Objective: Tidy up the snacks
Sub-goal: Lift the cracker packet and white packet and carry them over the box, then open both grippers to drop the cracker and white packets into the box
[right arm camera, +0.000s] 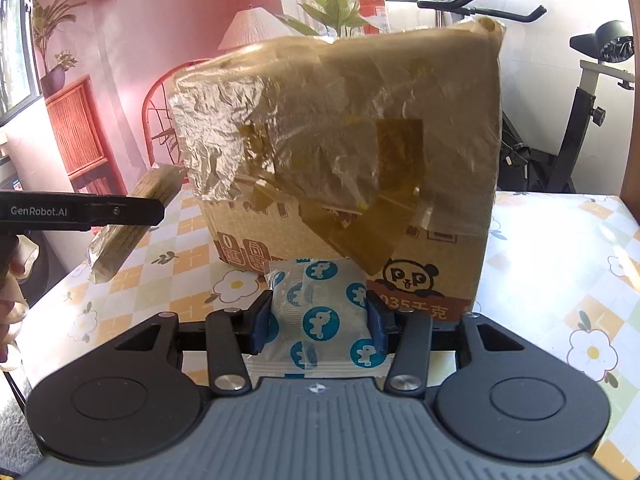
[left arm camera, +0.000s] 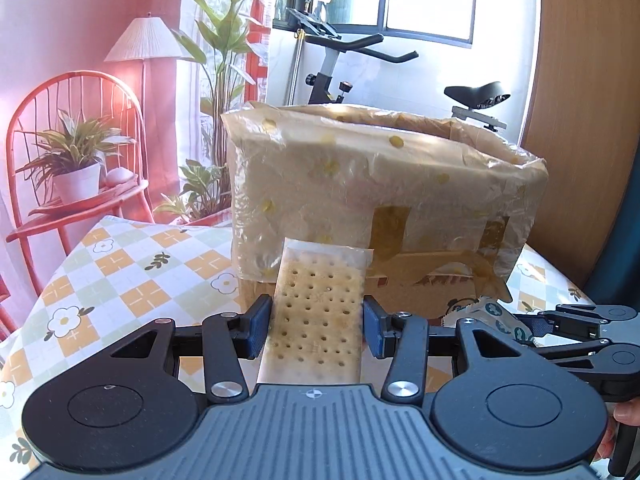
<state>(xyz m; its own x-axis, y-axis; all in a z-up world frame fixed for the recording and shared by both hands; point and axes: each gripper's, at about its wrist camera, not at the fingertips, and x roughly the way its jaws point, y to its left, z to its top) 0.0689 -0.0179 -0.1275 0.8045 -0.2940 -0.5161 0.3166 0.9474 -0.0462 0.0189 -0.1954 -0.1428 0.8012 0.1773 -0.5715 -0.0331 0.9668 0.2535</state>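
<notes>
Between the left gripper (left arm camera: 316,326) jaws sits a cracker pack (left arm camera: 316,312), clamped; the right gripper (right arm camera: 318,322) grips a blue-dotted packet (right arm camera: 320,316), box (right arm camera: 340,140) at twelve o'clock, seemingly close.

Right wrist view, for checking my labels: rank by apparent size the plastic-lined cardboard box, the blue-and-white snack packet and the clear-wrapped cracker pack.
1. Plastic-lined cardboard box.
2. Blue-and-white snack packet, though nearness inflates it.
3. Clear-wrapped cracker pack.
</notes>
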